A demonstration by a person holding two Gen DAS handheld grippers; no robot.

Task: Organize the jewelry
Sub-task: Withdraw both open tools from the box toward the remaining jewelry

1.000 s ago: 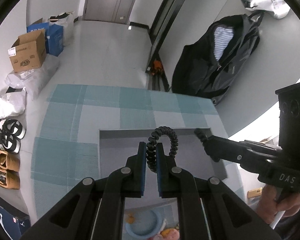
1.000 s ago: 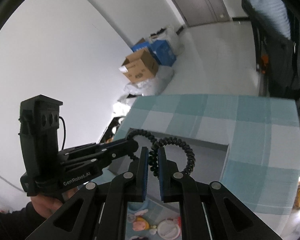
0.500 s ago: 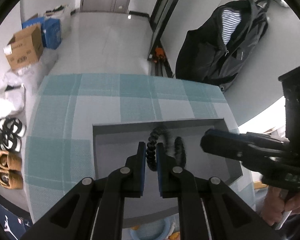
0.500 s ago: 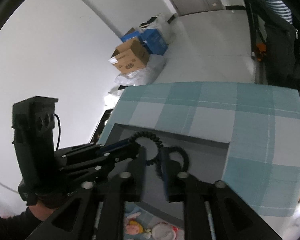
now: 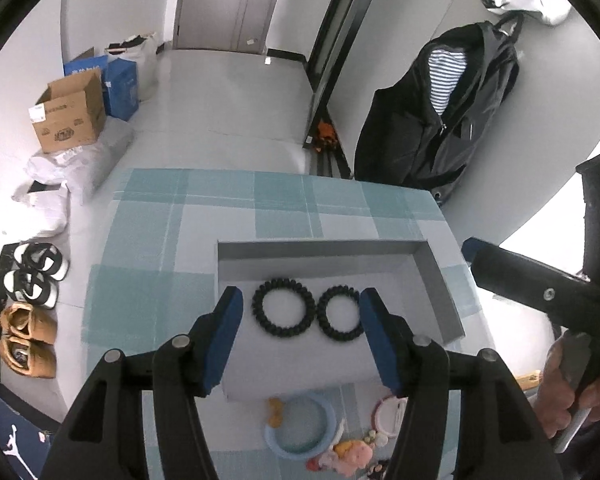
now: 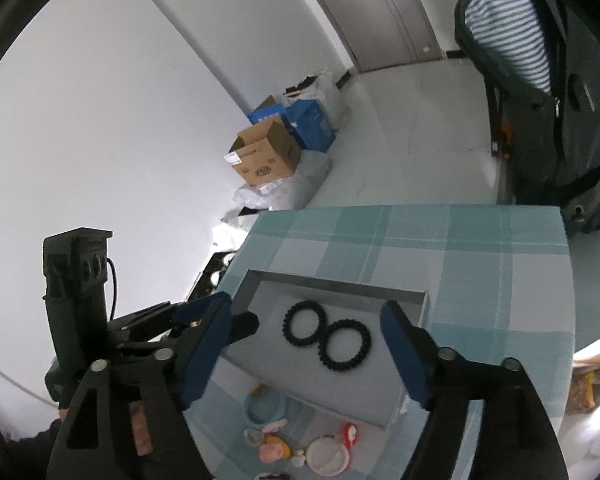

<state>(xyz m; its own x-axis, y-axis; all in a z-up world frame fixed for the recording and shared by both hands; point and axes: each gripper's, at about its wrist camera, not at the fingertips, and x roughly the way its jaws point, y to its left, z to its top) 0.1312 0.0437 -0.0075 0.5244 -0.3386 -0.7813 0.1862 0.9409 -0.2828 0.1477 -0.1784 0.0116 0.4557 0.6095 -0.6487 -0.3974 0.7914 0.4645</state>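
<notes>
Black spiral hair ties (image 5: pixel 284 312) (image 5: pixel 339 313) are lying side by side — touching — in the grey tray (image 5: pixel 436 280) on the checked worktop (image 5: pixel 160 240). Left gripper (image 5: pixel 300 322) and right gripper (image 6: pixel 306 346) are being held spread above them, jaws having just been opening, nothing gripped.

checked table (image 5: pixel 148 292) bears grey tray (image 5: pixel 436 280)

Colours we see: teal, grey, black, blue.
We see 2 black coil hair ties (image 5: pixel 283 312) in a grey tray (image 5: pixel 436 280), teal-and-pale checked tablecloth (image 5: pixel 152 280), blue finger pads (image 5: pixel 226 332), black jacket (image 5: pixel 420 136) over striped lining.
</notes>
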